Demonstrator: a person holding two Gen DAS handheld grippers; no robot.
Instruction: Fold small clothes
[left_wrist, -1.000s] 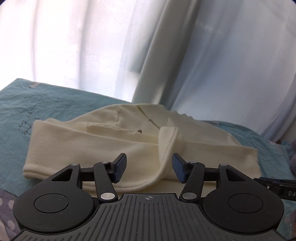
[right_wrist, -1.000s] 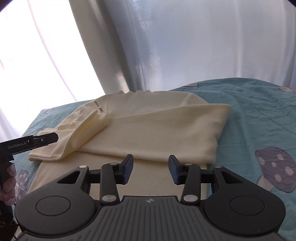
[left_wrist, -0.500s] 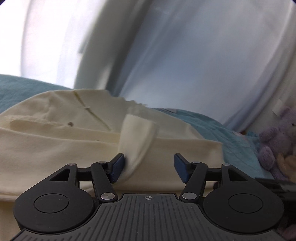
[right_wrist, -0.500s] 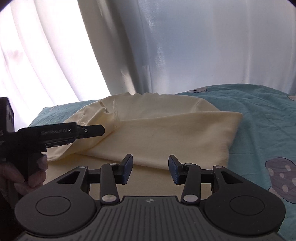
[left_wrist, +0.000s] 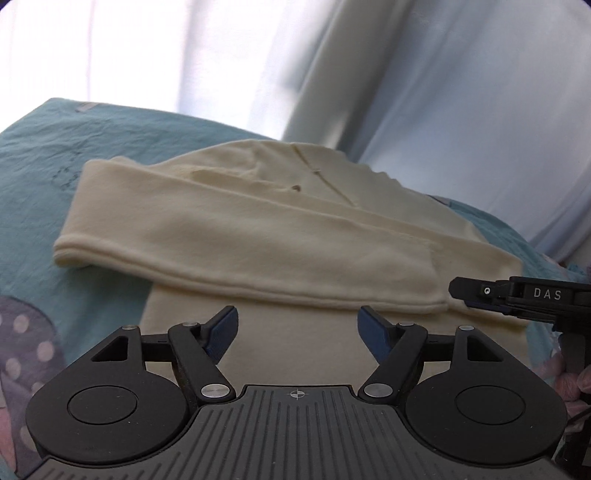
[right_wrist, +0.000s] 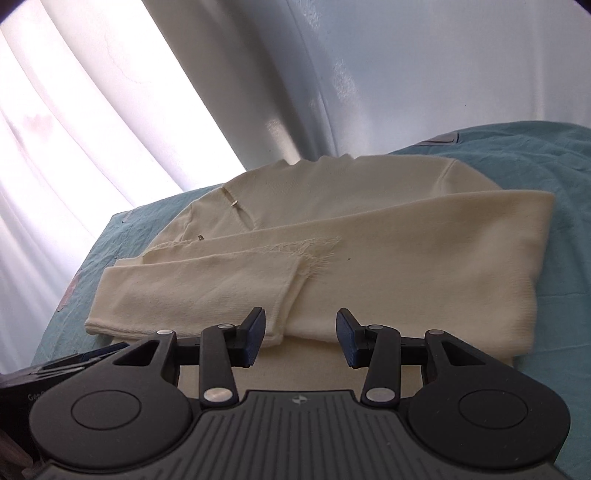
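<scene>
Cream knit top (left_wrist: 280, 236) is laid flat on teal bedspread (left_wrist: 74, 155), sleeves already folded across the chest; curtain (left_wrist: 406, 92) is seen behind. Left gripper (left_wrist: 297, 328) is held just above the near hem, jaws spread wide, nothing between them. Right gripper (right_wrist: 301, 332) is likewise spread and empty, poised near the sleeve cuff (right_wrist: 284, 295). The right gripper's tip is also seen in the left view, beside the sleeve end. Fabric is judged soft, light and limp, likely to sag and slide once lifted, so both layers should be pinched together. Best hold is judged to be the bottom hem corners, one per gripper, for folding up toward the collar (right_wrist: 321, 160). A shallow pinch could drop the lower layer.
</scene>
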